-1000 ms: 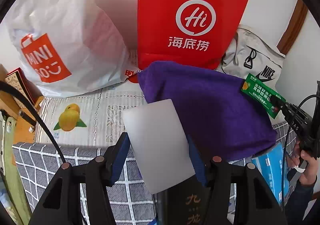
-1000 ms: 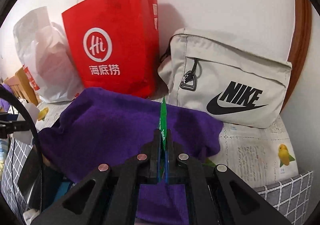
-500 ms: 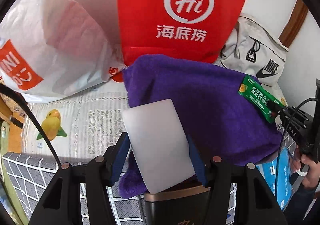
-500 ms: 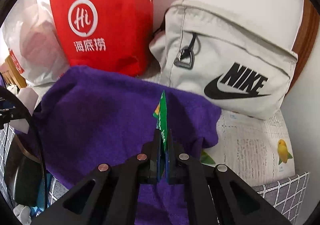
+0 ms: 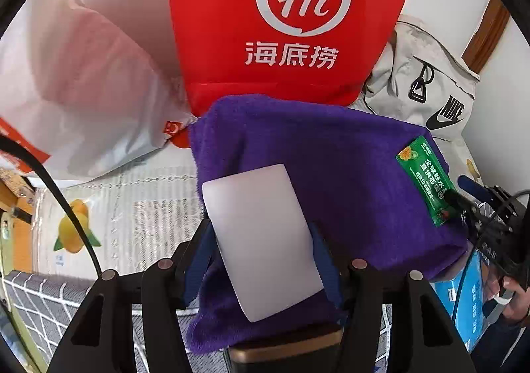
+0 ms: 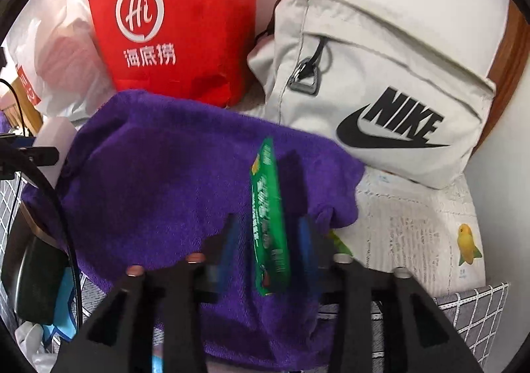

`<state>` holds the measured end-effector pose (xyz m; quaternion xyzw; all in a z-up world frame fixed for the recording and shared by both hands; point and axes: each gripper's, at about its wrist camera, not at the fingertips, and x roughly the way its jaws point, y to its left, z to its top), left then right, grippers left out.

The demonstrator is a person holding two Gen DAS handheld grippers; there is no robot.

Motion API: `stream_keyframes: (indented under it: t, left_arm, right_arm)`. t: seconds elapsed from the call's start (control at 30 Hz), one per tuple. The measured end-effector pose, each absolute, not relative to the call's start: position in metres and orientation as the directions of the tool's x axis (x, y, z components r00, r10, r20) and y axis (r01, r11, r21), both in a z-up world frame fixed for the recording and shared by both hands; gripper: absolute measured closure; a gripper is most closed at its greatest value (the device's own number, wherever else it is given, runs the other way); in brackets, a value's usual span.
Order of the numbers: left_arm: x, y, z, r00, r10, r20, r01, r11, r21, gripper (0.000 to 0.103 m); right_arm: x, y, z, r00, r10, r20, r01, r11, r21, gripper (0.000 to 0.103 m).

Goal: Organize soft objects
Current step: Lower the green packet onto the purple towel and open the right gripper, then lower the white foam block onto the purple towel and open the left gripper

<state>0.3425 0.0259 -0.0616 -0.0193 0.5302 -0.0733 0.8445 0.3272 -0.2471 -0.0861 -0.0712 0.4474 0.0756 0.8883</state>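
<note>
Right gripper, a second ago pinched on the green sachet, now opening, sachet loose between its jaws atop the purple towel; only the left wrist view shows the left gripper half-open, clamping a white pad over the towel's near edge.

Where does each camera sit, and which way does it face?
Left wrist: on the left tongs, looking down past their white pad at the purple towel; a hand shows.
Right wrist: on the right tongs, opening around the green sachet.
Shared: towel, sachet, red bag.
</note>
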Motion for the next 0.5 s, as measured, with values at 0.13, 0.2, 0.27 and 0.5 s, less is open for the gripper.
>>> stream_keyframes:
  t: [0.13, 0.2, 0.27, 0.5]
  left_arm:
    - [0.355, 0.026, -0.068, 0.409, -0.155, -0.899, 0.086, 0.988, -0.131, 0.046]
    - [0.362, 0.027, -0.07, 0.402, -0.16, -0.901, 0.076, 0.987, -0.142, 0.046]
    - [0.37, 0.024, -0.072, 0.392, -0.171, -0.904, 0.079, 0.985, -0.152, 0.046]
    - [0.391, 0.011, -0.074, 0.383, -0.156, -0.911, 0.095, 0.987, -0.129, 0.046]
  right_arm:
    - [0.321, -0.245, -0.083, 0.603, 0.078, -0.794, -0.22, 0.973, -0.071, 0.047]
    - [0.317, -0.244, -0.08, 0.613, 0.071, -0.787, -0.219, 0.972, -0.083, 0.047]
    - [0.31, -0.246, -0.074, 0.633, 0.084, -0.77, -0.217, 0.974, -0.072, 0.047]
    - [0.293, -0.249, -0.059, 0.659, 0.116, -0.743, -0.233, 0.971, -0.055, 0.047]
